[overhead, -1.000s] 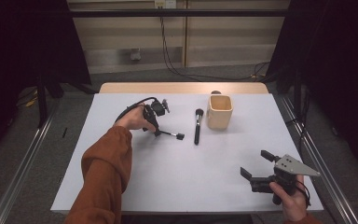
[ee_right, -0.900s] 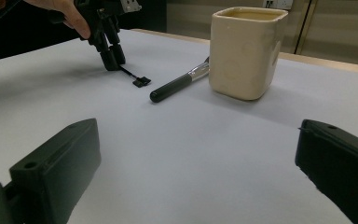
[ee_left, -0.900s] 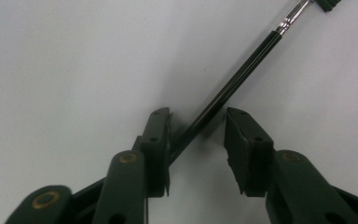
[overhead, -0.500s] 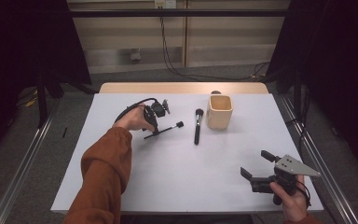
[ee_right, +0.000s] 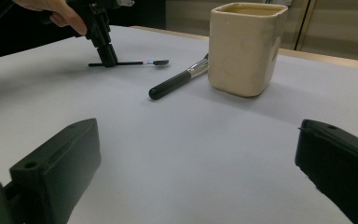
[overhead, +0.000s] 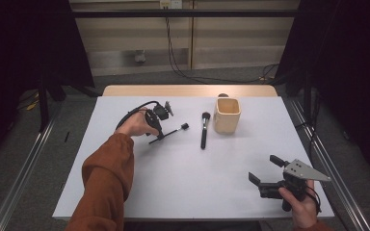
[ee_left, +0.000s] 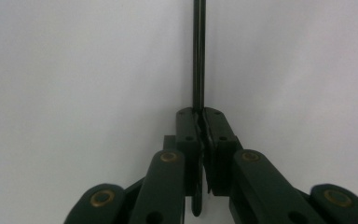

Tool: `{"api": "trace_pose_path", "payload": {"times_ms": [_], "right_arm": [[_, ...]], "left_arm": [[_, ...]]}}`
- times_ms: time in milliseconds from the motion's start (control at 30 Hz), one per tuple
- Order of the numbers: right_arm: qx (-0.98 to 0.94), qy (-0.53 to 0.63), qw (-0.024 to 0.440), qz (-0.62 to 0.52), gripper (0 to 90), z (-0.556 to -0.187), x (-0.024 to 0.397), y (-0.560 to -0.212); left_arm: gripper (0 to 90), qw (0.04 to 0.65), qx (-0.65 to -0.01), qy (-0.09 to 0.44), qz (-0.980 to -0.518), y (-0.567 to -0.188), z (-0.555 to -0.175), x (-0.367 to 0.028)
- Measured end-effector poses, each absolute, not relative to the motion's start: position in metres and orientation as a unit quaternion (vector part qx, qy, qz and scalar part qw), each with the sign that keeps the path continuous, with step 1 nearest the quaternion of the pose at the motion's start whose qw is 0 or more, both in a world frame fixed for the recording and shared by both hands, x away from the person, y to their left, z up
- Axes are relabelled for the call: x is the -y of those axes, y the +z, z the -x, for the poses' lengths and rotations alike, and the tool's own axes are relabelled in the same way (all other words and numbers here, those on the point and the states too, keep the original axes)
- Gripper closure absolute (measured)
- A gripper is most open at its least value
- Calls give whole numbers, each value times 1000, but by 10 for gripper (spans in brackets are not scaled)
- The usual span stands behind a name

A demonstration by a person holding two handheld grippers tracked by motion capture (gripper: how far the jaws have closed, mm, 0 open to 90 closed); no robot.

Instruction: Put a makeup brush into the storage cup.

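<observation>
My left gripper (overhead: 159, 135) points down at the white table (overhead: 173, 187) and is shut on the thin black handle of a small makeup brush (overhead: 173, 131). In the left gripper view the jaws (ee_left: 199, 112) press together on that handle (ee_left: 199, 56), which runs straight away from them. The small brush's head (overhead: 185, 126) points toward a larger black brush (overhead: 204, 131) that lies flat beside a cream square cup (overhead: 227, 115). My right gripper (overhead: 266, 169) rests near the front right of the table, open, with nothing between its jaws (ee_right: 198, 135).
The right gripper view looks across the table at the cup (ee_right: 244, 46), the large brush (ee_right: 179, 80), the small brush (ee_right: 135, 62) and the left gripper (ee_right: 106, 56). A wooden strip (overhead: 188, 90) edges the far side. Metal rails (overhead: 325, 159) run along both sides.
The small brush has swung in the left gripper: its head pointed right and toward me a second ago and now points right and away. The right gripper has not moved.
</observation>
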State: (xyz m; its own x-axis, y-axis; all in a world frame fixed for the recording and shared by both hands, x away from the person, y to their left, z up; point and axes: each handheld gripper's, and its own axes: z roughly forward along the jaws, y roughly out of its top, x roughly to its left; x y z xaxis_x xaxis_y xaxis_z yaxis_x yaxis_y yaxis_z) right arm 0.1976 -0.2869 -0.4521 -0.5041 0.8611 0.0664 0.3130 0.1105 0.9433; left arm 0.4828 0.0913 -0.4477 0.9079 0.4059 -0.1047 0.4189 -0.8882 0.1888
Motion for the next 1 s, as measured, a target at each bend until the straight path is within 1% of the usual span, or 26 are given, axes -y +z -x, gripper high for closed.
{"api": "trace_pose_path", "payload": {"times_ms": [133, 200, 300, 433, 500, 533, 667, 767, 800, 1000], "right_arm": [[-698, 516, 264, -420, 0, -198, 286, -452], [-698, 517, 264, -419, 0, -198, 285, -452], [-698, 517, 264, -419, 0, -199, 285, -452], [-697, 519, 263, -419, 0, -199, 286, -452], [-698, 519, 263, -418, 0, -199, 285, -452], [-698, 518, 262, -418, 0, -199, 285, -452], [-699, 518, 262, -418, 0, -200, 285, -452], [-699, 518, 262, -417, 0, -200, 284, -452], [-699, 518, 262, -417, 0, -200, 284, -452], [-699, 518, 263, -418, 0, -200, 284, -452]], "left_arm": [[859, 113, -224, -30, -968, -448, -479, -95], [859, 127, -229, -30, -965, -446, -478, -99], [859, 160, -230, -37, -959, -440, -476, -105], [859, 208, -236, -27, -949, -432, -472, -114], [859, 229, -249, -22, -941, -431, -470, -118], [859, 227, -250, -8, -941, -429, -470, -120], [858, 257, -269, 0, -928, -427, -467, -126], [859, 293, -290, 5, -911, -426, -463, -128], [858, 297, -278, 4, -913, -425, -463, -130], [858, 348, -298, 5, -889, -429, -456, -132]]}}
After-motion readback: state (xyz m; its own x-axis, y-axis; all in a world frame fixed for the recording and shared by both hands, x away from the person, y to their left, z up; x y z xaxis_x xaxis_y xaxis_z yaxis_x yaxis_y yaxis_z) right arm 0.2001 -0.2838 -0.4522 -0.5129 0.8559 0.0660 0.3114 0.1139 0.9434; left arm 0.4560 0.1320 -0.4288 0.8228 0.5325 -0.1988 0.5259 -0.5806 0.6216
